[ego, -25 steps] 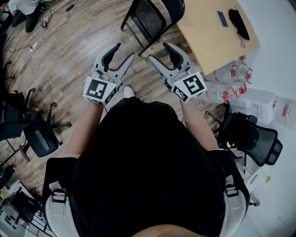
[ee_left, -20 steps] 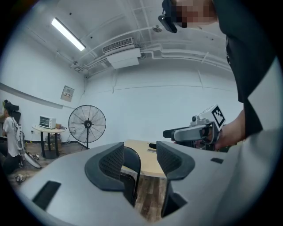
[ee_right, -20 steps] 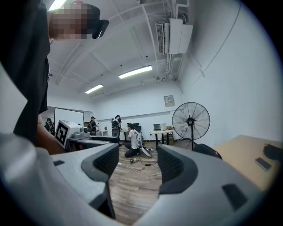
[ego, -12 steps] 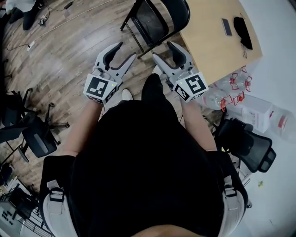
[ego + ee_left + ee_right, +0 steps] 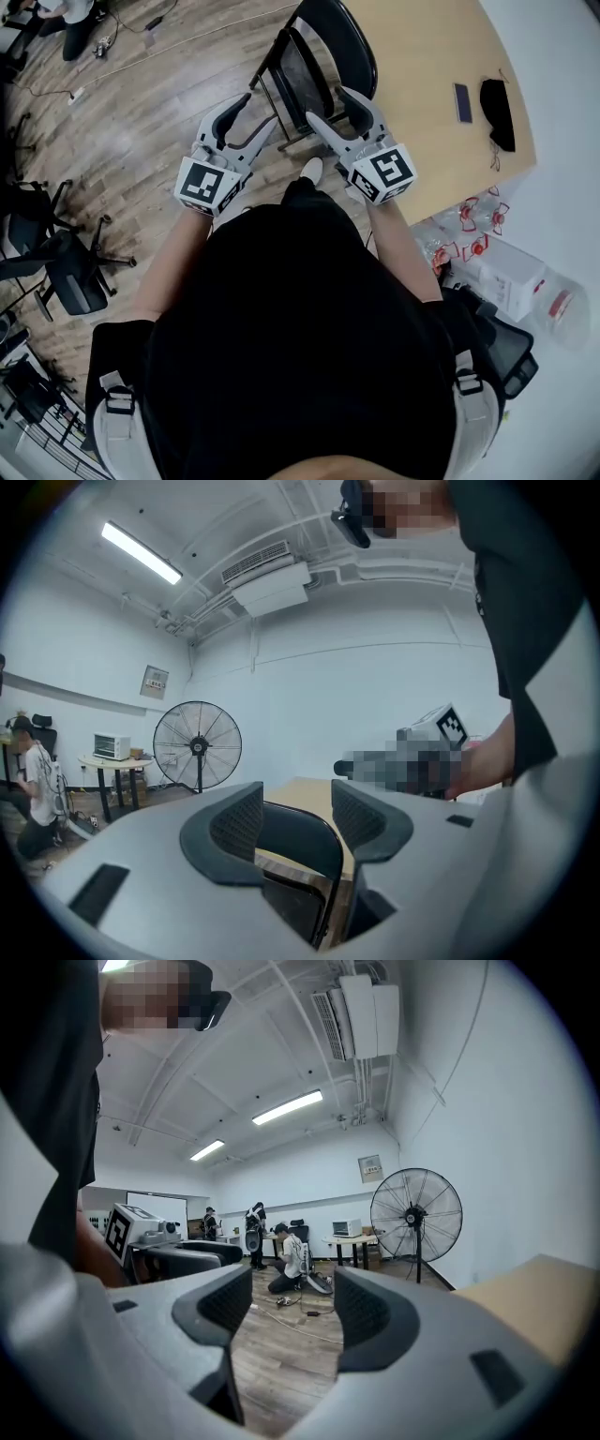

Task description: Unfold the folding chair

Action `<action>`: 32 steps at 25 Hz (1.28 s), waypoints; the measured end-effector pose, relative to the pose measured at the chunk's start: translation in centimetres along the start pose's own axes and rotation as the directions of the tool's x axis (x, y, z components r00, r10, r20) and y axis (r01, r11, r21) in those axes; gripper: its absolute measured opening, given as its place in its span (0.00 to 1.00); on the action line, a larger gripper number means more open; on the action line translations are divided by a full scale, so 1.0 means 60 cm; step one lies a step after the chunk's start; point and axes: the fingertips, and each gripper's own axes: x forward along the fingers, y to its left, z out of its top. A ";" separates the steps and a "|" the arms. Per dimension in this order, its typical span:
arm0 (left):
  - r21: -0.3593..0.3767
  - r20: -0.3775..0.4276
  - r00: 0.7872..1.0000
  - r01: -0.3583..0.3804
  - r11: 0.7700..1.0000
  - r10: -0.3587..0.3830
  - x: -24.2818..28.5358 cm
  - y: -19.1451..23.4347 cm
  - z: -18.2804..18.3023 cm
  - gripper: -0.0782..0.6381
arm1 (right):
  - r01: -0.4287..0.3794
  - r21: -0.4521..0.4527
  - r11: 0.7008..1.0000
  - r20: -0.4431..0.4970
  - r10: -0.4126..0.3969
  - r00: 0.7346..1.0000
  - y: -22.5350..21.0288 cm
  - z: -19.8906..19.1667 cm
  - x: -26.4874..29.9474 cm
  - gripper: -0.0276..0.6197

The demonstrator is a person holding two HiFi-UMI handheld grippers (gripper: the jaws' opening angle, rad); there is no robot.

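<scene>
Standing on the wood floor [image 5: 141, 122] at the far side, black folding chair [image 5: 349, 42] beside the tan worktop's [image 5: 422, 94] left edge. Left tongs [image 5: 258, 111] and right tongs [image 5: 330, 105] hover just short of it, jaws moderately apart, nothing gripped; chair back visible beyond the left pair

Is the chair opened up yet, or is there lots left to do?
Nothing is done yet: the black metal folding chair looks folded shut, standing beside the light wooden table. In hand: the left gripper and the right gripper are held out toward it, both open and empty, neither touching it. Left to do: take hold of the chair and pull its seat open.
</scene>
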 end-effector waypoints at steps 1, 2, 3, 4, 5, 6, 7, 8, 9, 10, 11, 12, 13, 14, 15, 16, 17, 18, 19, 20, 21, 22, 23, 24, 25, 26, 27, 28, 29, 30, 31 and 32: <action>-0.001 0.002 1.000 -0.008 1.000 0.008 0.023 0.004 0.002 0.42 | -0.010 -0.001 1.000 -0.004 0.010 1.000 -0.023 0.003 0.004 0.45; -0.008 0.003 1.000 -0.014 1.000 0.014 0.044 0.006 0.003 0.42 | -0.019 -0.001 1.000 -0.008 0.019 1.000 -0.045 0.006 0.007 0.45; -0.016 0.001 1.000 -0.020 1.000 0.020 0.065 0.007 0.003 0.42 | -0.026 -0.001 1.000 -0.013 0.026 1.000 -0.067 0.008 0.008 0.45; -0.020 -0.002 1.000 -0.026 0.999 0.026 0.083 0.007 0.003 0.42 | -0.030 0.001 1.000 -0.018 0.030 0.999 -0.089 0.008 0.009 0.45; -0.019 -0.005 0.999 -0.033 0.999 0.032 0.101 0.006 0.003 0.42 | -0.033 0.005 0.999 -0.023 0.033 0.999 -0.110 0.007 0.008 0.45; -0.018 -0.007 0.999 -0.040 0.999 0.040 0.117 0.005 0.003 0.42 | -0.035 0.011 0.999 -0.027 0.035 0.999 -0.130 0.005 0.008 0.45; -0.018 -0.010 0.999 -0.048 0.999 0.048 0.131 0.005 0.002 0.42 | -0.035 0.018 0.999 -0.032 0.036 0.999 -0.148 0.003 0.008 0.45; -0.018 -0.013 0.999 -0.053 0.998 0.053 0.145 0.005 0.000 0.42 | -0.035 0.023 0.999 -0.038 0.036 0.999 -0.164 -0.001 0.009 0.45; -0.018 -0.015 0.998 -0.055 0.998 0.055 0.156 0.005 -0.003 0.42 | -0.035 0.027 0.999 -0.047 0.036 0.998 -0.178 -0.006 0.009 0.45; -0.019 -0.018 0.998 -0.057 0.998 0.057 0.167 0.005 -0.006 0.42 | -0.034 0.029 0.999 -0.059 0.036 0.998 -0.190 -0.012 0.011 0.45; -0.019 -0.022 0.998 -0.060 0.998 0.059 0.177 0.006 -0.009 0.41 | -0.033 0.032 0.999 -0.071 0.035 0.997 -0.200 -0.018 0.012 0.45; -0.020 -0.026 0.998 -0.061 0.998 0.061 0.186 0.007 -0.013 0.41 | -0.030 0.036 0.999 -0.085 0.033 0.996 -0.210 -0.024 0.015 0.45; -0.024 -0.030 0.998 -0.062 0.998 0.061 0.195 0.009 -0.015 0.41 | -0.024 0.042 0.999 -0.100 0.028 0.995 -0.218 -0.031 0.017 0.45; -0.030 -0.033 0.998 -0.059 0.998 0.058 0.202 0.009 -0.018 0.41 | -0.014 0.048 0.999 -0.116 0.019 0.993 -0.226 -0.039 0.019 0.45; -0.035 -0.033 0.998 -0.055 0.998 0.054 0.209 0.010 -0.020 0.41 | 0.000 0.054 0.999 -0.134 0.007 0.991 -0.235 -0.048 0.021 0.45; -0.036 -0.030 0.998 -0.049 0.998 0.048 0.216 0.012 -0.020 0.41 | 0.017 0.058 0.998 -0.152 -0.008 0.988 -0.245 -0.056 0.025 0.45; -0.035 -0.026 0.999 -0.042 0.999 0.041 0.223 0.014 -0.021 0.41 | 0.036 0.060 0.998 -0.172 -0.025 0.985 -0.255 -0.065 0.029 0.45; -0.033 -0.022 0.999 -0.036 0.999 0.035 0.229 0.017 -0.021 0.40 | 0.057 0.061 0.996 -0.194 -0.044 0.980 -0.265 -0.073 0.033 0.45; -0.030 -0.022 0.999 -0.029 0.999 0.028 0.233 0.018 -0.023 0.40 | 0.079 0.063 0.995 -0.217 -0.064 0.974 -0.274 -0.082 0.035 0.45; -0.027 -0.023 0.999 -0.023 0.999 0.022 0.236 0.019 -0.026 0.40 | 0.102 0.066 0.993 -0.240 -0.084 0.967 -0.283 -0.091 0.036 0.45; -0.026 -0.026 1.000 -0.018 1.000 0.017 0.239 0.020 -0.030 0.40 | 0.124 0.068 0.990 -0.262 -0.103 0.960 -0.292 -0.100 0.036 0.45; -0.027 -0.029 0.999 -0.015 1.000 0.014 0.242 0.024 -0.034 0.39 | 0.144 0.069 0.987 -0.282 -0.120 0.952 -0.301 -0.109 0.037 0.45; -0.032 -0.032 0.999 -0.013 0.999 0.012 0.247 0.028 -0.037 0.39 | 0.162 0.066 0.985 -0.302 -0.135 0.944 -0.311 -0.116 0.038 0.45; -0.039 -0.032 0.999 -0.010 0.999 0.009 0.252 0.033 -0.040 0.39 | 0.178 0.061 0.982 -0.320 -0.150 0.935 -0.322 -0.123 0.040 0.45; -0.045 -0.030 1.000 -0.007 0.999 0.005 0.258 0.036 -0.042 0.39 | 0.194 0.052 0.980 -0.338 -0.165 0.927 -0.332 -0.130 0.041 0.45; -0.051 -0.027 1.000 -0.003 0.999 0.001 0.263 0.040 -0.044 0.39 | 0.207 0.045 0.977 -0.355 -0.179 0.918 -0.341 -0.137 0.043 0.45; -0.052 -0.023 1.000 0.001 0.999 -0.002 0.269 0.044 -0.046 0.39 | 0.220 0.039 0.975 -0.372 -0.190 0.909 -0.350 -0.145 0.047 0.45; -0.051 -0.021 1.000 0.004 0.999 -0.005 0.275 0.048 -0.049 0.39 | 0.231 0.036 0.972 -0.389 -0.199 0.899 -0.358 -0.153 0.051 0.45; -0.049 -0.021 1.000 0.006 0.999 -0.007 0.281 0.052 -0.052 0.39 | 0.241 0.033 0.970 -0.408 -0.207 0.889 -0.365 -0.161 0.056 0.45; -0.045 -0.021 1.000 0.008 0.999 -0.009 0.286 0.056 -0.056 0.39 | 0.249 0.029 0.968 -0.427 -0.214 0.879 -0.372 -0.170 0.060 0.45; -0.040 -0.023 1.000 0.010 0.999 -0.011 0.291 0.060 -0.060 0.39 | 0.257 0.023 0.966 -0.447 -0.220 0.867 -0.379 -0.178 0.064 0.45; -0.036 -0.025 1.000 0.013 0.999 -0.014 0.296 0.063 -0.065 0.39 | 0.262 0.016 0.965 -0.467 -0.225 0.855 -0.386 -0.187 0.068 0.45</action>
